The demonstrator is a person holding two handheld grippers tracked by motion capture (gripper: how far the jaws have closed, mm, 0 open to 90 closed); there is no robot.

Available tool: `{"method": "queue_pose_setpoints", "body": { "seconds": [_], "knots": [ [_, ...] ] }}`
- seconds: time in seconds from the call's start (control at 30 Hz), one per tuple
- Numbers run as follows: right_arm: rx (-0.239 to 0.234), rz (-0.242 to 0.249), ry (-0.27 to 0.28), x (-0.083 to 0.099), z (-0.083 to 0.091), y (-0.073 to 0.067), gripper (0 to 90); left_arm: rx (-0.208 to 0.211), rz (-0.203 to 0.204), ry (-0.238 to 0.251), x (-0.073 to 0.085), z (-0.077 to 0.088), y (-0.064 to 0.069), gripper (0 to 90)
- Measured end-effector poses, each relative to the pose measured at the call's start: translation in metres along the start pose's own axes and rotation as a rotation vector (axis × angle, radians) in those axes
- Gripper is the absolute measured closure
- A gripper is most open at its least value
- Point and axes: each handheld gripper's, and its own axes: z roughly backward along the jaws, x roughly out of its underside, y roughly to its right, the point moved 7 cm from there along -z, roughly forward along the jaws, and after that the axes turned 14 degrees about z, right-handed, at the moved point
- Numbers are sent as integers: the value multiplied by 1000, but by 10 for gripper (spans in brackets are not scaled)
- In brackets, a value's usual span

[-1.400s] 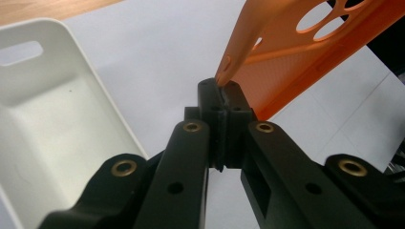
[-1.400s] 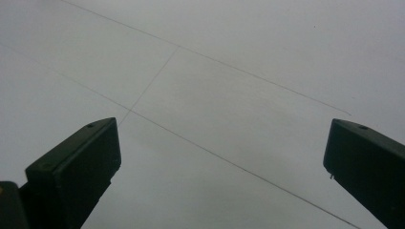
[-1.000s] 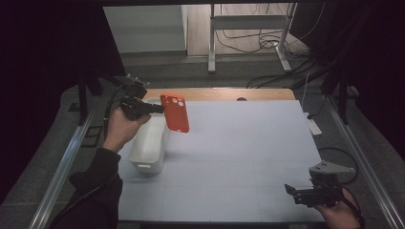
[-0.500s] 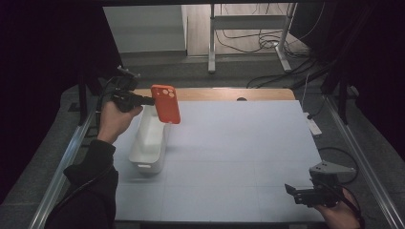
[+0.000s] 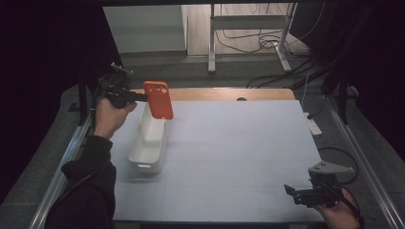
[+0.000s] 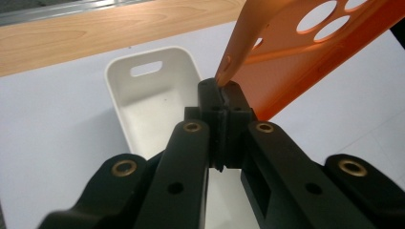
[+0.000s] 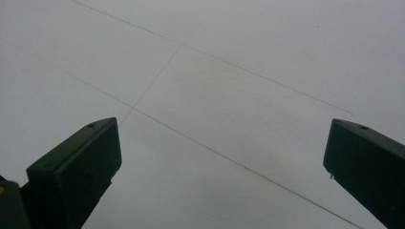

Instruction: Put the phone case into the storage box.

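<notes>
While it is held clear of the counter (image 5: pixel 229 143), the orange phone case (image 5: pixel 159 99) is seen upright in the high view, above the far end of the white bin (image 5: pixel 149 140) and near the counter's far left corner. It is gripped at one edge by the left gripper (image 5: pixel 138 97), whose fingers (image 6: pixel 212 102) are clamped together on the thin rim of the case; in the left gripper view the case (image 6: pixel 305 52) rises up and to the right from the pinch, with its round camera cut-outs seen at the top. Directly below and behind the fingertips, the open end of the bin (image 6: pixel 143 95) with its slot handle is seen, nothing lying in the visible part. The bin is set lengthwise on the pale counter, its near end toward the person. The gripper is carried by the left hand (image 5: pixel 111 117), which is raised over the counter's left edge, a dark sleeve (image 5: pixel 88 186) trailing back toward the bottom of the view. A strip of bare wood (image 5: pixel 229 94) is seen along the counter's far edge.

Well apart from all this, at the near right corner, the right gripper (image 5: pixel 292 191) is held low over the counter. Its fingers (image 7: pixel 76 167) are spread wide apart, with nothing between them but the grey surface (image 7: pixel 215 95).
</notes>
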Motion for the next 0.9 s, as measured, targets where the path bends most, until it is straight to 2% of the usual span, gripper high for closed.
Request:
{"method": "queue_pose_setpoints", "body": {
  "seconds": [0.5, 0.9],
  "knots": [
    [-9, 6, -11, 0, -1, -1, 0, -56, 47, 17, -8, -4, -23, 890],
    [-13, 13, -17, 0, -2, -2, 0, -87, 59, 8, -9, -22, -36, 890]
  ]
}}
